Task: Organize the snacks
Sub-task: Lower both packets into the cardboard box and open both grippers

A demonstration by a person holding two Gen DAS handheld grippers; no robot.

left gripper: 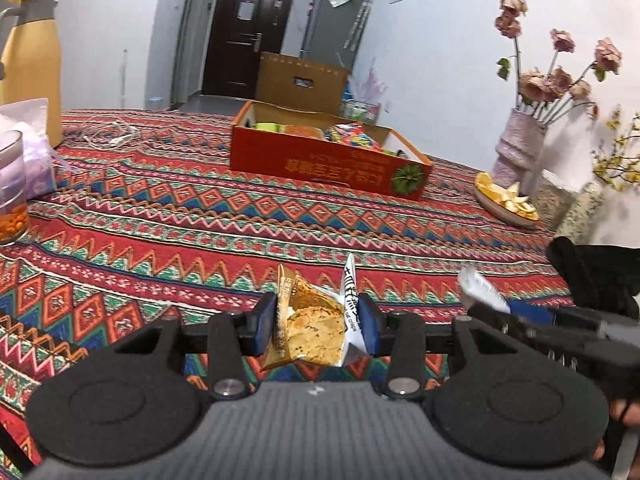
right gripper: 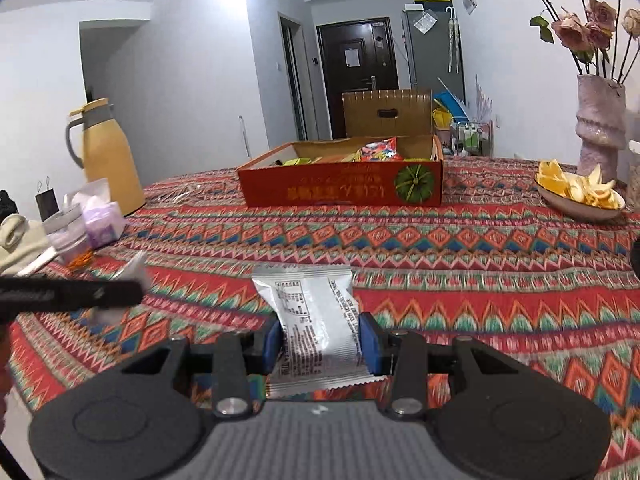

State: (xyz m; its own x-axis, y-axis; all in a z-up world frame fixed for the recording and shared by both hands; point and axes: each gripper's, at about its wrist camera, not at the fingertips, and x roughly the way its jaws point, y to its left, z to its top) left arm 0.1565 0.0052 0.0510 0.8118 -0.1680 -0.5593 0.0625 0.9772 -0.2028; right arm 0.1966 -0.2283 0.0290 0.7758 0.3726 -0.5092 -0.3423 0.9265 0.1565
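Blue pads of the left gripper are seen clamped on a cookie packet, the crimped wrapper pinched from both sides and lifted clear of the tablecloth. The film is buckled inward where the pads press; a round biscuit is printed on the front. The right gripper is likewise closed on a silver packet, held across its lower body with the printed back face turned up and the serrated end seal projecting toward the camera. Each tool appears at the edge of the other's view, so the two are judged to be carried side by side, low over the near part of the table.

Handling, judged: both packets are light, air-filled and soft; the foil film is slippery and crushes readily, and the contents are probably brittle. A hold across the middle is adequate for transport; a hold on the flat end seal would spare the biscuit but would let the packet swing.

Farther out, an open red cardboard box stands mid-table, well apart from both grippers, with bright wrappers already visible inside; it is taken to be the destination. Its raised lid flap stands on the far side, so entry over the near wall is judged clear. A dish of orange peel and a pink vase stand to the right, a yellow jug and a glass to the left, all off the direct path
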